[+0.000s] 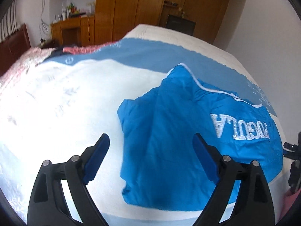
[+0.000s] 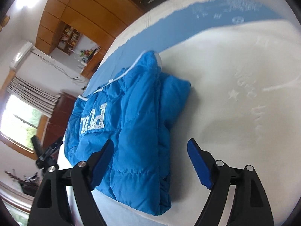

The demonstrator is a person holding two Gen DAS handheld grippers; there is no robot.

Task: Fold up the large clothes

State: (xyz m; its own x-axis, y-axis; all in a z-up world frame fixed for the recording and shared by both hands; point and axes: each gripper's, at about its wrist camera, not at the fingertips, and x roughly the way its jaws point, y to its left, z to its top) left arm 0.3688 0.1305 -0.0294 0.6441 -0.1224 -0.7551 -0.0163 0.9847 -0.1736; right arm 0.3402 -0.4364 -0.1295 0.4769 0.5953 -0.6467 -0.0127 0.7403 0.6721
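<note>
Jacket (image 1: 169, 141) folded — below spread left gripper (image 1: 151, 146)

A bed (image 1: 56, 103) with a white and blue cover fills the foreground. A pink blanket (image 1: 22, 62) lies at its far left edge. Wooden wardrobes (image 1: 131, 9) line the back wall. A low wooden cabinet (image 1: 73, 30) stands beside them. An air conditioner (image 2: 20, 53) hangs above a curtained window (image 2: 18, 116).

left gripper (image 1: 151, 141): black arms, blue ridged pads, silver screws | right gripper (image 2: 150, 146): same
</note>
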